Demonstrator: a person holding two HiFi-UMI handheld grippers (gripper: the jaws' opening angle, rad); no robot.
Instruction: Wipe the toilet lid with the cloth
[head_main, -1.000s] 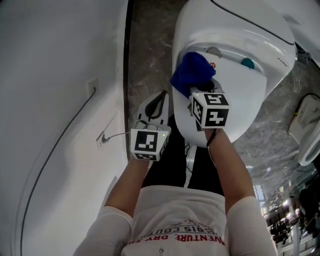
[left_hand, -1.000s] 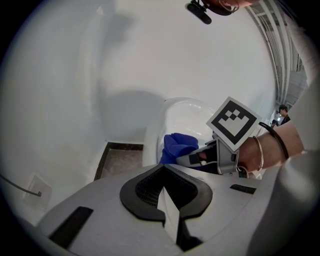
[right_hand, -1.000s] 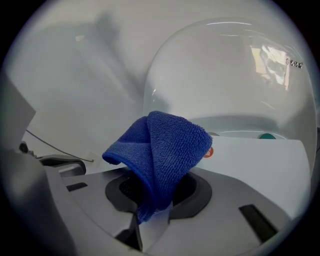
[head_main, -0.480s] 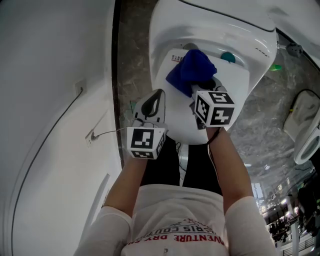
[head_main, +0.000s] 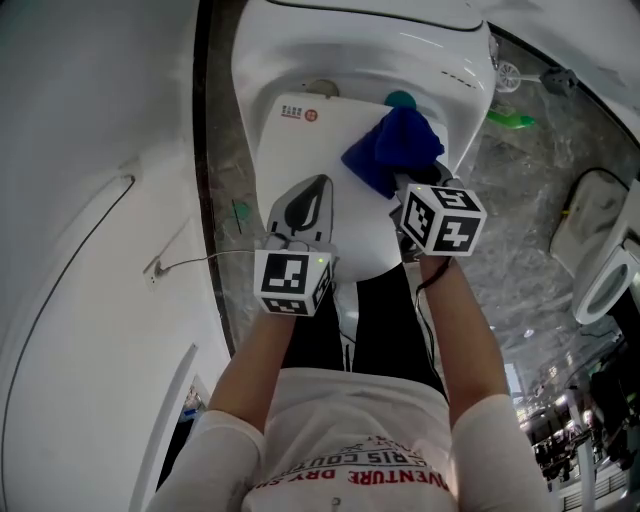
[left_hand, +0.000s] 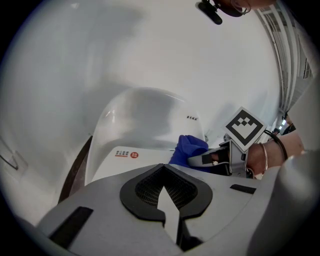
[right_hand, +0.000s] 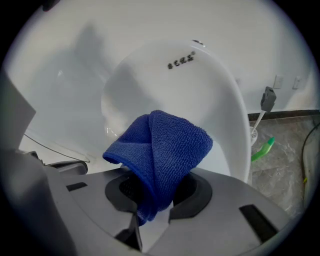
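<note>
Head view first: the white lid (head_main: 300, 165) takes up the top middle of the frame, with a small red sticker (head_main: 310, 116) near its back edge. The cloth (head_main: 395, 150), deep blue and bunched up, sits over the back right part of the lid, right up by the tank (head_main: 370, 40). It's pinched in the right gripper (head_main: 403, 188), just right of centre. I honestly can't tell if it's pressing on the lid or just above it. The left gripper (head_main: 310, 198) is over the lid's front left, a bit left of centre, carrying nothing. There's a green thing (head_main: 510, 121) lying on the grey floor (head_main: 520, 220) at upper right. In the left gripper view, its jaws are pressed together at bottom centre with nothing between them. Past them you can see the lid (left_hand: 145, 157), the sticker (left_hand: 134, 154), and the cloth (left_hand: 190, 147) right of centre in the right gripper (left_hand: 202, 160). In the right gripper view, the jaws at bottom centre are clamped on the cloth (right_hand: 162, 150). It sticks up folded over in mid frame in front of the tank (right_hand: 200, 95), with the green thing (right_hand: 263, 149) off at the right edge.
</note>
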